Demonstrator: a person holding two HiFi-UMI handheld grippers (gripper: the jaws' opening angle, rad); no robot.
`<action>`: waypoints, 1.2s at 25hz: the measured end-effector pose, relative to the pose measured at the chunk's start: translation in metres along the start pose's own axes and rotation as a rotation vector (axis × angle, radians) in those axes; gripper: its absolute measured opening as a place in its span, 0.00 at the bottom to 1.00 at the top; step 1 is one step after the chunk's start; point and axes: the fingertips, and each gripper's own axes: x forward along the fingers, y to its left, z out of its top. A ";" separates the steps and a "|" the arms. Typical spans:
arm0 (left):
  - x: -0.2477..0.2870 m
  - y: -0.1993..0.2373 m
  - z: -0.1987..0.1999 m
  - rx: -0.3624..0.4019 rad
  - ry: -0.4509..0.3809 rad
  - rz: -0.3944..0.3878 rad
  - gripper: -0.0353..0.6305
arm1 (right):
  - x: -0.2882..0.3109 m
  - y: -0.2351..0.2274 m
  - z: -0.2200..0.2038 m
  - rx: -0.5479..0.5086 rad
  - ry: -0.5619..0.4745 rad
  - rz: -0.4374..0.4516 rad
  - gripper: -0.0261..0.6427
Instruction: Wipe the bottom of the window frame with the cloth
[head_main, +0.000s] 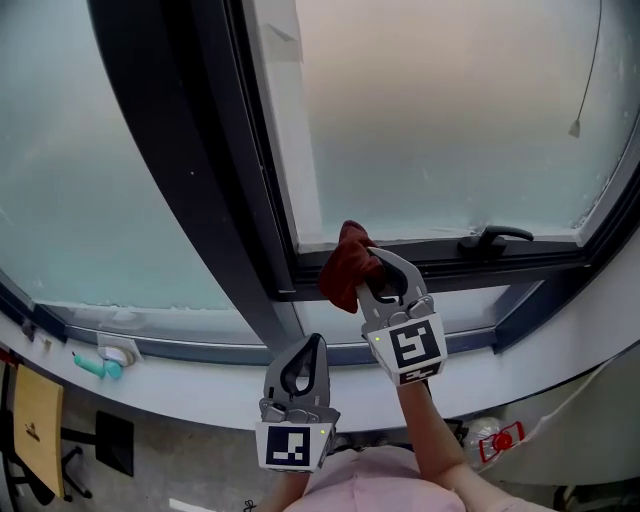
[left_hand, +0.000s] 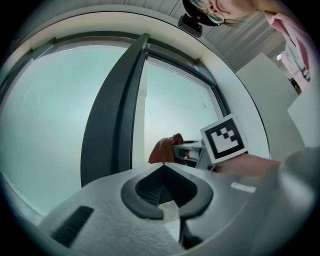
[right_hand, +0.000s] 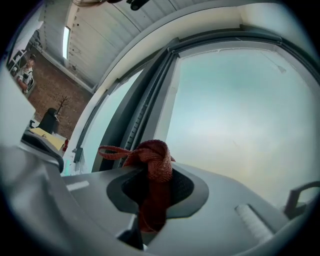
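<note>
cloth (head_main: 343, 268) gripped by clenched right hand-held gripper (head_main: 374, 270) hides part of window frame (head_main: 530, 258); left hand-held gripper (head_main: 314, 345) closed, empty.

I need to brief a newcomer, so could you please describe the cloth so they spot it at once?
Start at the dark window frame below the right-hand pane. Near its left end, the right gripper is shut on the cloth, the only dark red, bunched fabric there.

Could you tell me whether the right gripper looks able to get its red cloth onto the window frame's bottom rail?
Probably yes: the right gripper, shut on the crumpled dark red cloth, hangs right by the dark bottom rail of the window frame with nothing between; the left gripper sits lower.
</note>
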 end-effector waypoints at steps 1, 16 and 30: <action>0.000 0.005 0.000 0.000 -0.002 -0.004 0.04 | 0.011 0.006 -0.005 0.001 0.020 0.002 0.15; -0.003 0.054 -0.001 0.014 0.006 0.024 0.04 | 0.083 0.046 -0.052 -0.140 0.302 0.044 0.14; 0.010 0.042 0.004 0.008 -0.026 0.023 0.04 | 0.083 0.045 -0.063 -0.191 0.400 0.120 0.13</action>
